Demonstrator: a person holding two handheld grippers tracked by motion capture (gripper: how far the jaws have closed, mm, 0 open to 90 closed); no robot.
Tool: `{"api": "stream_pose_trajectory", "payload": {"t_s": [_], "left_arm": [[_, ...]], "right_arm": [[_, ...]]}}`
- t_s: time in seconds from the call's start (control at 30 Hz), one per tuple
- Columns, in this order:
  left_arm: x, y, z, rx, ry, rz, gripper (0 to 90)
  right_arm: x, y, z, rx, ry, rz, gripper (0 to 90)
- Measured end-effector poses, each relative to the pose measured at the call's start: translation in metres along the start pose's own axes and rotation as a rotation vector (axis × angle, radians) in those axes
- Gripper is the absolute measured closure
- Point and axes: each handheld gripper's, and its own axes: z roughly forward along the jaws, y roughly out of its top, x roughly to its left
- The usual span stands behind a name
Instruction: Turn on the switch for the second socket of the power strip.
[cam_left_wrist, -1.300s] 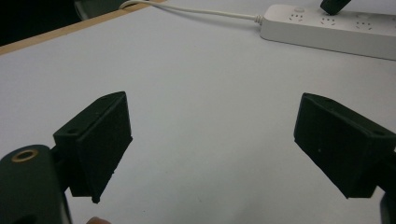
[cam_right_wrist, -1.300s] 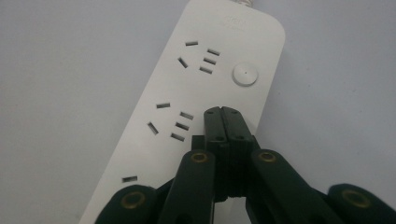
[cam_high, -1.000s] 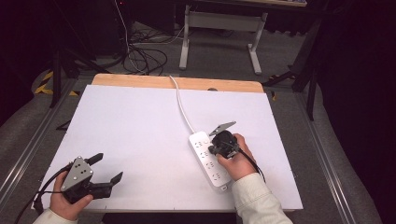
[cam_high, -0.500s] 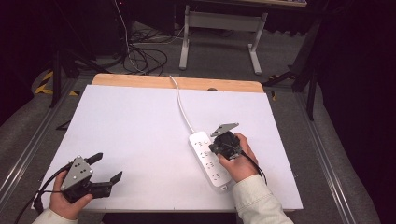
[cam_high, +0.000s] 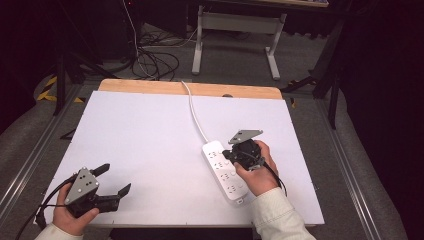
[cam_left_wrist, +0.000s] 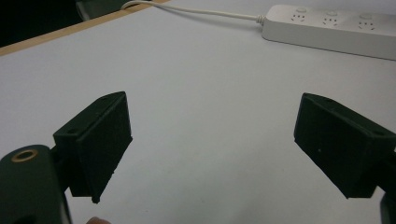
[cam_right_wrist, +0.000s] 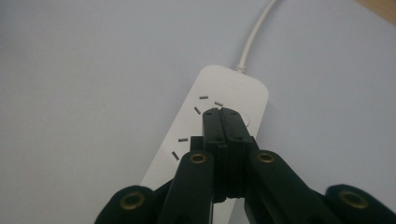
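A white power strip (cam_high: 226, 172) lies on the white table (cam_high: 150, 145), right of the middle, and its cord (cam_high: 196, 114) runs off the far edge. My right gripper (cam_high: 229, 154) hangs just over the strip's far end. Its jaws are pressed together with nothing between them, tips over the round button of the power strip (cam_right_wrist: 219, 100). My left gripper (cam_high: 114, 180) rests at the near left corner, jaws wide apart and empty. From the left gripper (cam_left_wrist: 212, 140) the power strip (cam_left_wrist: 336, 30) lies far ahead.
A bare wooden strip (cam_high: 150, 87) edges the table's far side. Beyond it are loose cables (cam_high: 150, 60) on the floor and a metal stand (cam_high: 235, 30). Dark rails run along both sides of the table.
My right gripper has edged slightly along the strip's far end. The left gripper has not moved.
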Motion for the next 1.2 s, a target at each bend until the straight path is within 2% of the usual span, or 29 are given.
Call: {"api": "stream_pose_trajectory", "payload": {"t_s": [0.2,0.7,0.87,0.97,1.1,1.2], "left_arm": [[0.0,0.0,0.0,-0.002,0.005,-0.002,11.7],[0.0,0.0,-0.001,-0.002,0.008,-0.005,11.6],[0.001,0.0,-0.001,-0.005,0.015,-0.007,11.6],[0.001,0.0,-0.002,-0.011,0.016,-0.017,11.6],[0.003,0.0,-0.004,-0.014,0.022,-0.021,11.5],[0.003,0.001,-0.005,-0.022,0.025,-0.024,11.3]], "right_arm": [[-0.001,0.001,-0.008,-0.055,-0.015,-0.014,90.0],[0.005,0.003,-0.014,-0.098,-0.002,-0.057,89.7],[0.005,0.003,-0.02,-0.131,0.0,-0.052,74.2],[0.005,0.004,-0.023,-0.144,0.007,-0.05,61.3],[0.005,0.003,-0.029,-0.175,-0.008,-0.054,43.9],[0.004,0.001,-0.036,-0.205,-0.009,-0.048,37.4]]}}
